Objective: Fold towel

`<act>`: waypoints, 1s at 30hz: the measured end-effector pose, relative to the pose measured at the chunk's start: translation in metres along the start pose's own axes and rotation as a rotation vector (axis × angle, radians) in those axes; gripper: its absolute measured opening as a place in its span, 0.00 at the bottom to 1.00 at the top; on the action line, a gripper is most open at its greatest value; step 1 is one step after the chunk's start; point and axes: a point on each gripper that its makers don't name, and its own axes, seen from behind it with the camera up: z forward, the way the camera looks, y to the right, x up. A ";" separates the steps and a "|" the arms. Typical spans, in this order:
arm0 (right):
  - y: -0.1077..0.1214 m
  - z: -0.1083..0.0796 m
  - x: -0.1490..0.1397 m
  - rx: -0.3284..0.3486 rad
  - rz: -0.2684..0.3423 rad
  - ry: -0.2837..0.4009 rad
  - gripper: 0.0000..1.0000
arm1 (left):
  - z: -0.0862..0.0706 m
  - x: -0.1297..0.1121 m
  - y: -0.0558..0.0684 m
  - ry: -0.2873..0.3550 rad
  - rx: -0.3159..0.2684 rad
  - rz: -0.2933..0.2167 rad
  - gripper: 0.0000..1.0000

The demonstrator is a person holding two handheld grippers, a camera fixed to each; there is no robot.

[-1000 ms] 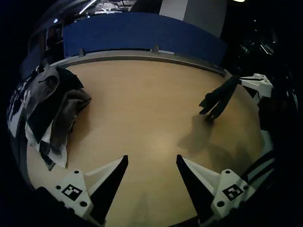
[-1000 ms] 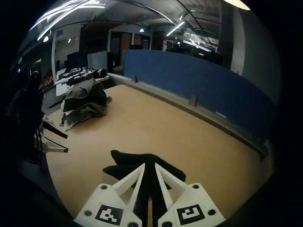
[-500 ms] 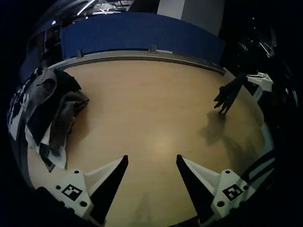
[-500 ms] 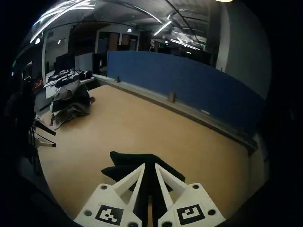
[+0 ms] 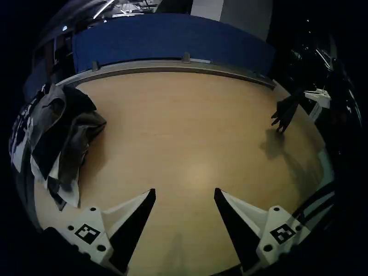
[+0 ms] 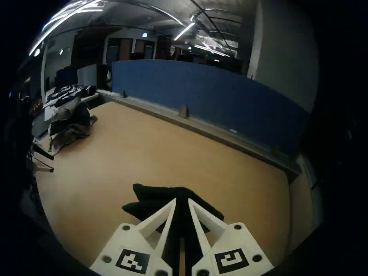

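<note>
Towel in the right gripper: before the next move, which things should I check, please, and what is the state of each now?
1. Right gripper holds the towel: ok, jaws closed on it.
2. Left gripper free: ok, jaws open, nothing between.
3. Towel spread flat: not ok, it hangs bunched.
4. Room on the table: ok, wide wood surface ahead.
5. Pile of clothes out of the way: ok, at the table's side.
6. Which corner is held: cannot tell.
</note>
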 end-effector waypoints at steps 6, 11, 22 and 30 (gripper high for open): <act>0.035 0.001 -0.005 -0.032 -0.002 -0.008 0.02 | 0.004 0.003 0.003 -0.003 0.007 -0.001 0.94; 0.061 0.004 -0.008 -0.052 -0.003 -0.018 0.02 | 0.006 0.006 0.006 -0.005 0.015 0.004 0.94; 0.099 0.021 -0.012 -0.079 0.012 -0.023 0.02 | 0.009 0.009 0.013 -0.009 0.029 0.001 0.94; 0.121 0.035 -0.013 -0.098 0.018 -0.027 0.02 | 0.011 0.011 0.013 -0.013 0.040 0.002 0.94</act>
